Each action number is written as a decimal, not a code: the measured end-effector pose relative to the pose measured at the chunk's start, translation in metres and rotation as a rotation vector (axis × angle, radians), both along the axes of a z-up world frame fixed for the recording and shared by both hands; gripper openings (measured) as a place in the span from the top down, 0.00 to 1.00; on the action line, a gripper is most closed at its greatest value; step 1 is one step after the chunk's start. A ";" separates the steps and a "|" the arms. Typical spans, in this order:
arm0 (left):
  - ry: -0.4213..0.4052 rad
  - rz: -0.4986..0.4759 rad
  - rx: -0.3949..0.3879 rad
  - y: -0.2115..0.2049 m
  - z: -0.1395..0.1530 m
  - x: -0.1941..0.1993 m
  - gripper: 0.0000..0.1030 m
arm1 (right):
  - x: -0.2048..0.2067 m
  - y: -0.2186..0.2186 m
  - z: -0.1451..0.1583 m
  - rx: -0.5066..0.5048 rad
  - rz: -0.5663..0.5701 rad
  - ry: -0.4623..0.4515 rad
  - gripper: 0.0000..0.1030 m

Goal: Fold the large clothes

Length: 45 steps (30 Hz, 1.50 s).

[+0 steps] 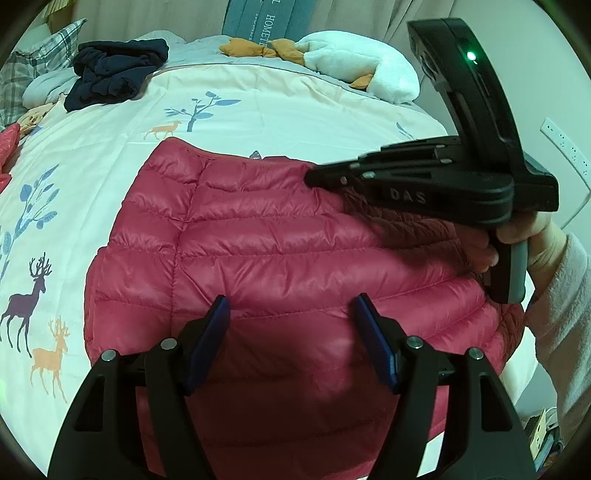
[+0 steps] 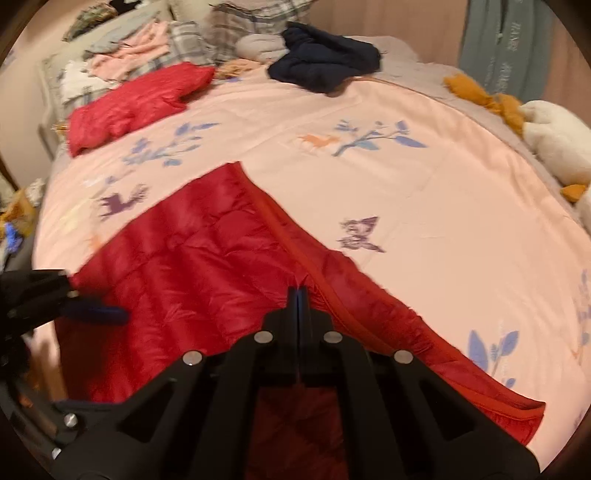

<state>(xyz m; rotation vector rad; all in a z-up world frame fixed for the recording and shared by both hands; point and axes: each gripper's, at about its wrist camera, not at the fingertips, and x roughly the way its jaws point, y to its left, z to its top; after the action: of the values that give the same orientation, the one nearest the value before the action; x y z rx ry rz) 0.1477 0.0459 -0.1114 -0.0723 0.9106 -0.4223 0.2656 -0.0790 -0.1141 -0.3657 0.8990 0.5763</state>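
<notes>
A red quilted down jacket [image 1: 280,258] lies spread on the bed; it also shows in the right wrist view [image 2: 199,266]. My left gripper [image 1: 291,306] is open, its blue pads just above the jacket's near part, holding nothing. My right gripper [image 2: 297,291] is shut, its tips at a fold of the jacket near the zipper edge [image 2: 295,240]; the frames do not show clearly whether cloth is pinched. The right gripper also appears in the left wrist view [image 1: 314,179], tips resting on the jacket's far right edge. The left gripper shows at the left of the right wrist view [image 2: 122,315].
The bed has a pale quilt [image 1: 258,118] printed with deer and trees. A dark navy garment [image 1: 118,72] lies at the back. A second red jacket [image 2: 136,107] lies at the far left. A white plush toy [image 1: 354,70] and plaid pillows [image 2: 236,33] line the far side.
</notes>
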 end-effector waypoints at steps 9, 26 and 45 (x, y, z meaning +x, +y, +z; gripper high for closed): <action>-0.008 0.024 -0.003 0.001 0.012 0.009 0.31 | -0.021 -0.059 0.040 0.209 -0.195 -0.069 0.72; 0.069 0.030 0.164 -0.043 -0.013 0.122 0.61 | -0.133 -0.126 0.018 0.287 -0.286 -0.068 0.61; -0.125 0.069 0.142 -0.009 0.022 -0.007 0.38 | -0.178 -0.099 -0.006 0.202 -0.440 -0.202 0.31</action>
<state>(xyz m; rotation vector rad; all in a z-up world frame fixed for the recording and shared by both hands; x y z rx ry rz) 0.1407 0.0369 -0.0896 0.0515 0.8103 -0.2936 0.0876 -0.1777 -0.1204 -0.0357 0.6901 0.2154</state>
